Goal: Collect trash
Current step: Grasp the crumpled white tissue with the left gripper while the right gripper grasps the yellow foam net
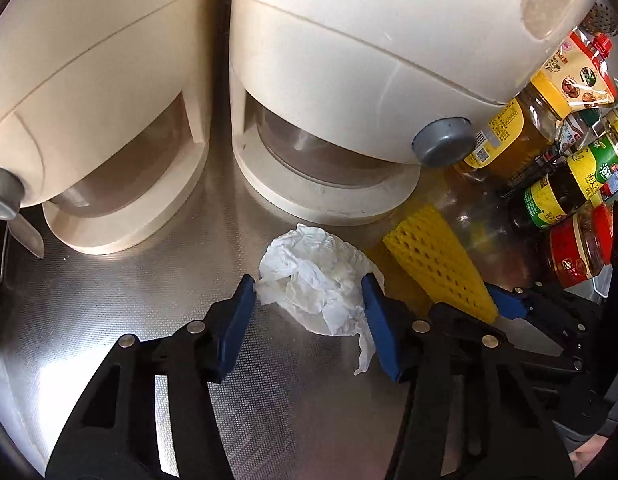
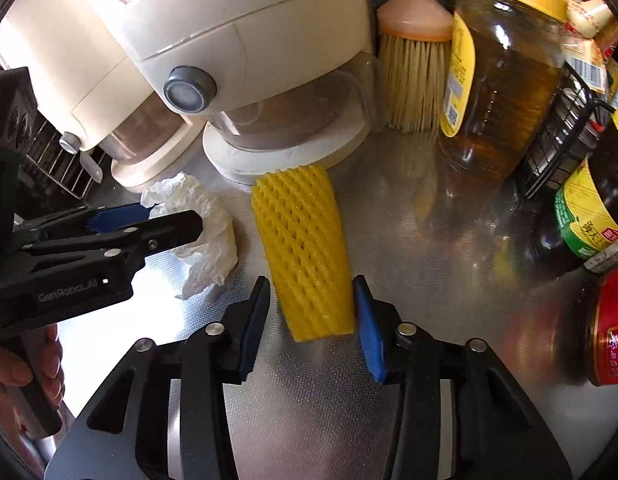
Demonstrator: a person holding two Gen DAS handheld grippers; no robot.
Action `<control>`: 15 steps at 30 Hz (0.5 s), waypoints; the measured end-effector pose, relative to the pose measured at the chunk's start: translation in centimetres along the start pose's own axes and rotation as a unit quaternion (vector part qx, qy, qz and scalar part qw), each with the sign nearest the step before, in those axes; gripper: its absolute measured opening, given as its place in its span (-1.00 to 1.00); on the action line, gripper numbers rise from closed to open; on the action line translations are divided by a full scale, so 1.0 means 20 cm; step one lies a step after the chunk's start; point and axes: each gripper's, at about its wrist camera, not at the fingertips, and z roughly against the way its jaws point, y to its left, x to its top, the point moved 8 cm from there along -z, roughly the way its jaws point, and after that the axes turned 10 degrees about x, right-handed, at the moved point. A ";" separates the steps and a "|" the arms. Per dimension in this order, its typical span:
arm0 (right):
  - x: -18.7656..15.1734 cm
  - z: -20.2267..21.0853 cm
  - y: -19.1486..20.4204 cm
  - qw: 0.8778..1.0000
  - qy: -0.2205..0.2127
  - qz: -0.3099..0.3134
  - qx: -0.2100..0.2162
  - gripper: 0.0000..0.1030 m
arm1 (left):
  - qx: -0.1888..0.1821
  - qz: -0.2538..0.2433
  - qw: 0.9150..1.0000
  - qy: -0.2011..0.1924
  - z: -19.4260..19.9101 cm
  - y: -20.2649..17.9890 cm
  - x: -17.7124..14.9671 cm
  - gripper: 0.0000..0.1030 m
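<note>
**Presently: both grippers at the trash**

Left gripper point(image 1: 309, 292): fingers touch both sides of the crumpled white tissue point(image 1: 315, 276), which lies on the steel tabletop point(image 1: 109, 300) before two cream appliances point(image 1: 329, 80). Right gripper point(image 2: 311, 308): fingers straddle the near end of the yellow foam fruit net point(image 2: 303, 252), right pad touching, left pad just apart. Sauce jars point(image 2: 505, 80) stand nearby.

Home kitchen. Evidence: steel desk point(image 2: 449, 240) carrying cream countertop appliances point(image 1: 349, 80), oil bottle point(image 2: 505, 80), sauce jars point(image 1: 581, 248) in wire rack point(image 2: 565, 144), cleaning brush point(image 2: 413, 64).
</note>
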 end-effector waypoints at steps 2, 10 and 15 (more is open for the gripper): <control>0.01 -0.01 0.01 1.000 -0.002 0.007 -0.003 -0.28 | -0.001 -0.007 1.000 0.003 -0.02 -0.01 0.00 -0.16; 0.01 -0.01 0.02 1.000 -0.008 0.017 -0.008 -0.71 | -0.015 -0.020 1.000 0.001 0.02 -0.07 0.00 -0.74; 0.00 0.06 0.04 1.000 -0.015 0.016 -0.006 -0.71 | -0.012 -0.018 1.000 -0.001 0.10 -0.06 -0.03 -0.76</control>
